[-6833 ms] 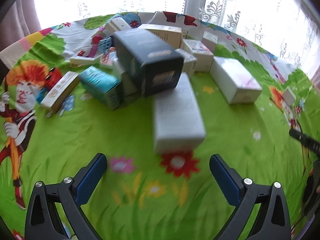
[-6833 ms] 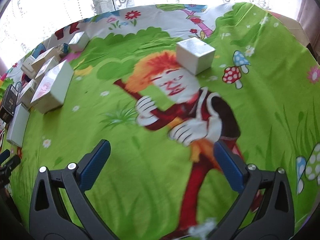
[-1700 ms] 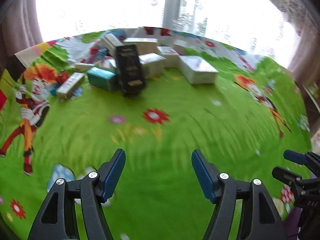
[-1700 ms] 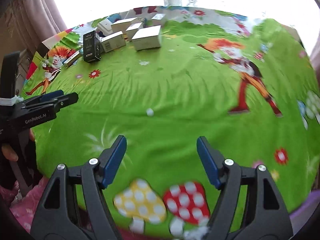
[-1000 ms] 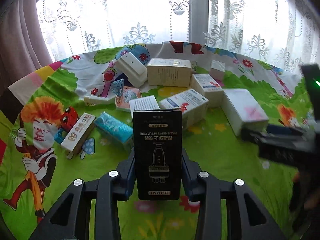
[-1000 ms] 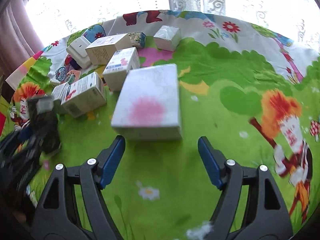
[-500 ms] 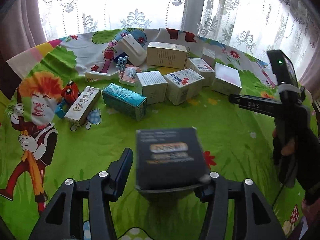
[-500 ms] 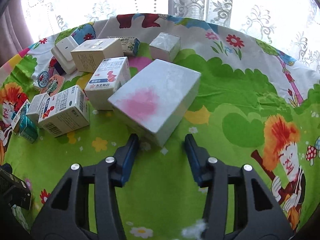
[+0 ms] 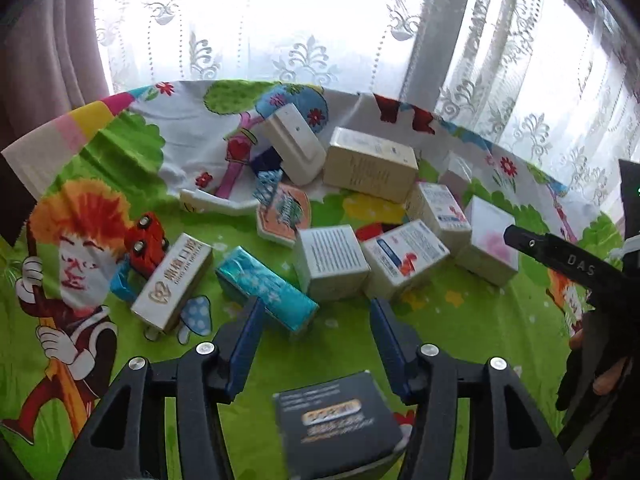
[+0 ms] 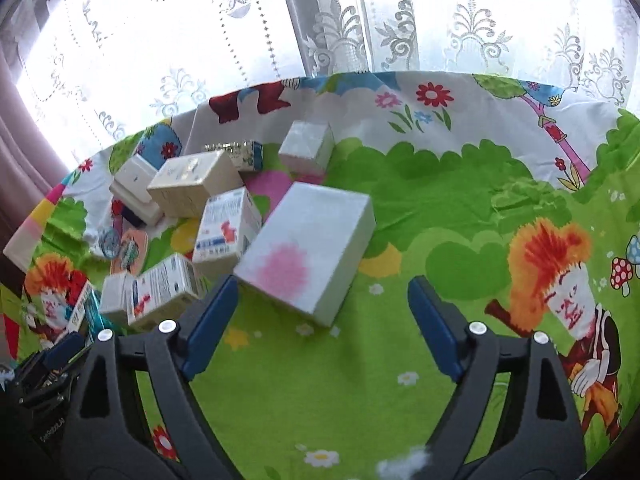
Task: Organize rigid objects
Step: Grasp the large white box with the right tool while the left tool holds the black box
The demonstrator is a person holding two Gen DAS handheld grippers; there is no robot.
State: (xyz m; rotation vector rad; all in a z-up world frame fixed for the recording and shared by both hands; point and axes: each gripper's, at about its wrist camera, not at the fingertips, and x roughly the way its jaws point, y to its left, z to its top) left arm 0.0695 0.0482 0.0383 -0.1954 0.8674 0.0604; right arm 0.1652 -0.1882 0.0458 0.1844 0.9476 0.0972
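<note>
My left gripper (image 9: 316,320) is open over the green cartoon cloth (image 9: 460,320). A black box (image 9: 338,424) lies low between its arms, behind the pads, and nothing presses on it. Just beyond the fingertips sit a teal box (image 9: 266,292) and a white printed box (image 9: 332,260). My right gripper (image 10: 320,320) is opening wide. The near corner of a white box with a pink blotch (image 10: 308,248) reaches between its fingers, but the pads stand off it. That box (image 9: 490,246) and the right gripper (image 9: 568,260) also show in the left wrist view.
A loose pile fills the back left: a cream box (image 9: 370,164), a white device (image 9: 294,144), a gold-lettered box (image 9: 172,280), a red toy car (image 9: 146,240) and a small white cube (image 10: 306,144). A gloved hand (image 9: 592,368) is at the right. Lace curtains hang behind.
The black box has slipped from between the left pads to low between the arms, and the left gripper has neared the pile. The right jaws, narrow at the pink-blotched box's corner, have spread wide.
</note>
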